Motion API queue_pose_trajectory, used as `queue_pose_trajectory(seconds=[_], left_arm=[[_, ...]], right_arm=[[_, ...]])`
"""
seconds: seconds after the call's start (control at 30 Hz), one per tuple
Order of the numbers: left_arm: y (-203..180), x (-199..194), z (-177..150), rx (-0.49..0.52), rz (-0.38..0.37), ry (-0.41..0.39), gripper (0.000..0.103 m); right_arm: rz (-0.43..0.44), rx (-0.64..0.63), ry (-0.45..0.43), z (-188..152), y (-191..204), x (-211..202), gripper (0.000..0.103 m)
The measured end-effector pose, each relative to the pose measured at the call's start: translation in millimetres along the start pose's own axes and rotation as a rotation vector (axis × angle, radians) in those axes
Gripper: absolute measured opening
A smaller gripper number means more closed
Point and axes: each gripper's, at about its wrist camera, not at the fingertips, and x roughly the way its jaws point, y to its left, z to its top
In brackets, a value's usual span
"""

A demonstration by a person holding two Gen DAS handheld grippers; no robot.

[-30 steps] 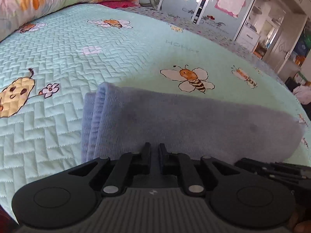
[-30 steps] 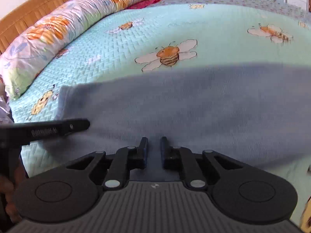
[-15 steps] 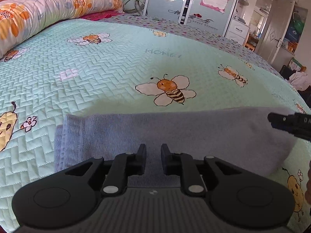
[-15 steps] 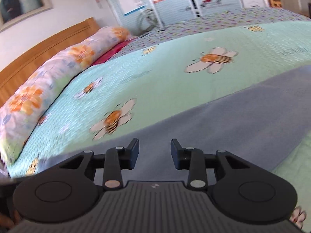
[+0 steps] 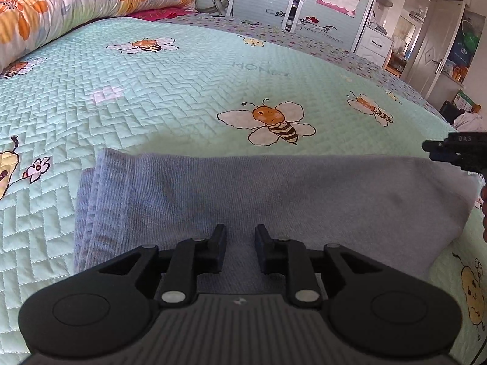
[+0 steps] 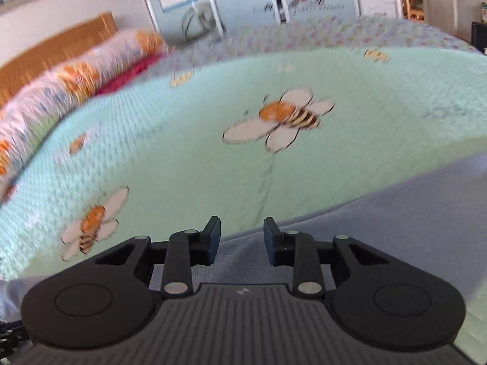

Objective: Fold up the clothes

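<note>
Left wrist view: low over the bed, close above the blue cloth, facing the wardrobe doors. Right wrist view: similarly low, blurred, angled toward the headboard. Shared: cloth, bee-print quilt, wardrobe doors.

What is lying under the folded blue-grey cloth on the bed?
The blue-grey cloth lies on the mint bee-print quilt. At its left end, lower folded layers show. Anything else beneath is covered and cannot be seen.
</note>
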Motion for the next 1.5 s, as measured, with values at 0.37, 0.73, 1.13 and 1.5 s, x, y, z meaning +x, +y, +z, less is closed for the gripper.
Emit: queue_pose_trajectory(seconds=[0.37, 0.73, 1.13, 1.5], left_arm=[[-3.2, -0.1, -1.3, 0.010, 0.011, -0.005, 0.024], [-7.4, -0.1, -2.5, 0.031, 0.025, -0.009, 0.025], [-8.4, 0.0, -4.0, 0.033, 0.025, -0.018, 0.028], [-10.9, 1.5, -5.2, 0.042, 0.013, -0.027, 0.038]], right_arm=[[-0.027, -0.003, 0.068, 20.0, -8.3, 38.2, 0.032], [-0.026, -0.004, 0.083, 17.0, -5.6, 38.9, 0.032], [-0.024, -0.237, 0.139, -11.5, 48.9, 56.1, 0.049], [0.056, -0.448, 0.137, -53.1, 122.8, 46.2, 0.067]])
